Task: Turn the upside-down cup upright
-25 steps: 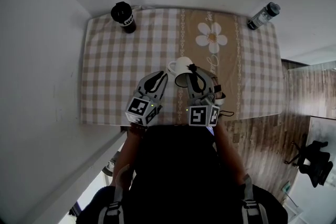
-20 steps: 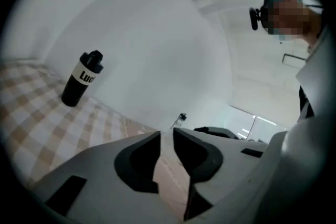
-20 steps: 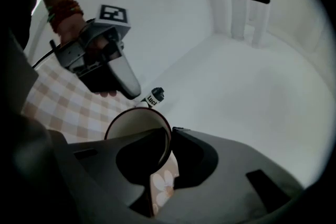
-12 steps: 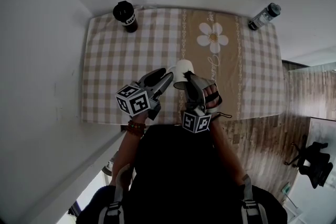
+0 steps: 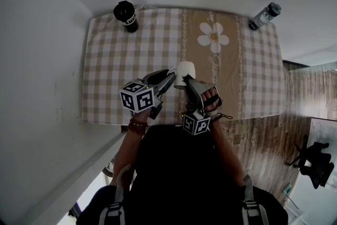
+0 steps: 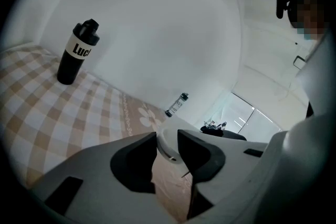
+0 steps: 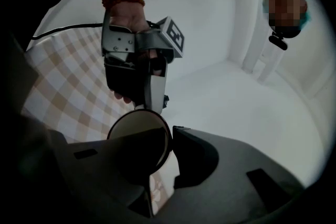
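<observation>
The white cup [image 5: 184, 69] hangs tilted above the checked tablecloth, near the front edge. My right gripper [image 5: 185, 82] is shut on its rim. In the right gripper view one finger is inside the cup [image 7: 131, 131] and the other finger [image 7: 194, 157] is outside the wall, with the mouth facing that camera. My left gripper [image 5: 169, 78] reaches in from the left. Its jaws have just been closing. The cup's handle [image 6: 167, 144] lies between them, and I see no firm pinch. The left gripper [image 7: 149, 93] also shows above the rim in the right gripper view.
A black bottle [image 5: 125, 16] stands at the table's far left corner and a clear water bottle [image 5: 264, 16] at the far right. A white wall runs along the left. Wooden floor and a black chair [image 5: 315, 162] lie to the right of the table [image 5: 110, 60].
Both grippers have rolled and their marker cubes now face differently. The cup has turned with the right gripper. The left jaws spread beside the handle, then narrowed around it.
</observation>
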Available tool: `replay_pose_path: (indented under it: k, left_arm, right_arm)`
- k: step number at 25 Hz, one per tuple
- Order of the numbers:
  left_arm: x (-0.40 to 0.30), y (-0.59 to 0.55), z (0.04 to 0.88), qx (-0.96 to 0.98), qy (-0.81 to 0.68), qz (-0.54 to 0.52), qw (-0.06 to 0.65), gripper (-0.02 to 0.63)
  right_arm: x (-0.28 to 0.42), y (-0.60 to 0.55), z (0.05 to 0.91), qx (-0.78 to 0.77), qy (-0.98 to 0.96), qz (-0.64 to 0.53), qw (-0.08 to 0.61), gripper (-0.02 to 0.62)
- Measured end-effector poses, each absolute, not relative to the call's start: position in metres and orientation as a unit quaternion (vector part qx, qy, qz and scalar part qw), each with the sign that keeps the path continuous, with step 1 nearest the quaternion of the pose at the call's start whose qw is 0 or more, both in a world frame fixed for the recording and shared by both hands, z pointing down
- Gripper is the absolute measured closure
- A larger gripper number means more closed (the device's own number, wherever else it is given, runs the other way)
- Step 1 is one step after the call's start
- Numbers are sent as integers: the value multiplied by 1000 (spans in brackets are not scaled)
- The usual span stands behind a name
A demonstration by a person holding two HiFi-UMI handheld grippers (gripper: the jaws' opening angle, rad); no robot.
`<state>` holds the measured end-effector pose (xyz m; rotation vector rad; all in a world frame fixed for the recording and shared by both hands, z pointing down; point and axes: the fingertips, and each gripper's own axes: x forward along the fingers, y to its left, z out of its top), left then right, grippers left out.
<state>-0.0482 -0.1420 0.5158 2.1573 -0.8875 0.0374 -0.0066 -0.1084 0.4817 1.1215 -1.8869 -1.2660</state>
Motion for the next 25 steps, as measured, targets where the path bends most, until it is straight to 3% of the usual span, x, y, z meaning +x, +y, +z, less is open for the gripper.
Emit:
replay_pose_path:
  k: [7,13,15,18,23,25]
  left_arm:
    - [-57,-149,515,839,-388,10,381,536]
    - [-65,-153,494,837,-426,-44,340,545]
    - [-64,-152,489,830,-437,-59,340,543]
    - [-64,-148,493,816,-440,-91,365,516]
    - [-55,-146,498,825,-409,-73,384,470]
    - [-51,-145,501,824,-382,-70,413,424]
  right_arm:
    - [-17,-99,481,421,-699,-506,279,522]
    - [-12,-110,477,458,-693,-488,269,468]
    - [-4,-118,472,487,-689,-464,270,483]
    - [-1,-128,466,503,-680,-452,281,551]
    - [5,-133,468,492,-679,-459,293,558]
    - [7,-130,467,495,-673,-467,290,560]
